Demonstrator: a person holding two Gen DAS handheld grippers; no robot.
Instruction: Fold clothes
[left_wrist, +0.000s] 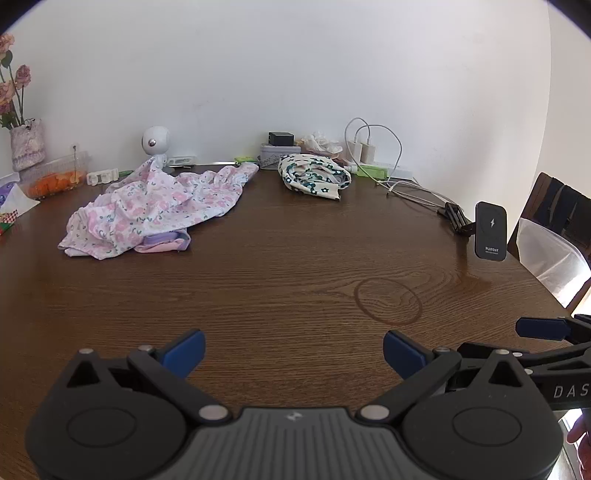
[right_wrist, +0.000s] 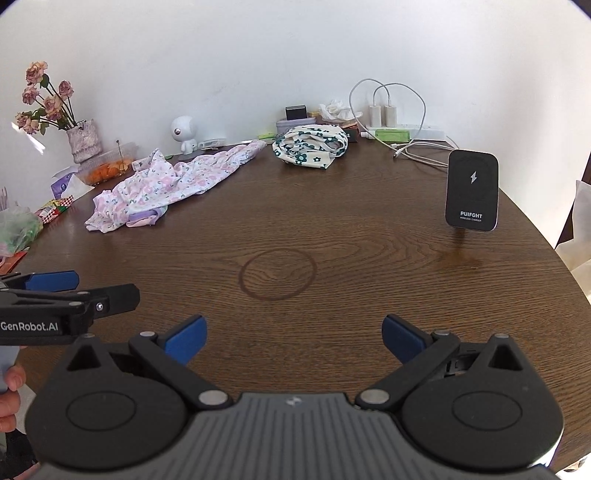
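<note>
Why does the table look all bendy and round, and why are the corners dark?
Both wrist views use a fisheye lens: it bows the table edge and leaves dark corners. In the left wrist view, daylight washes out the far right beside the charger. In the right wrist view, the charger casts a soft shadow; the pink floral garment stays sharp.

A home: wooden dining table, vase of flowers, phone chargers.
</note>
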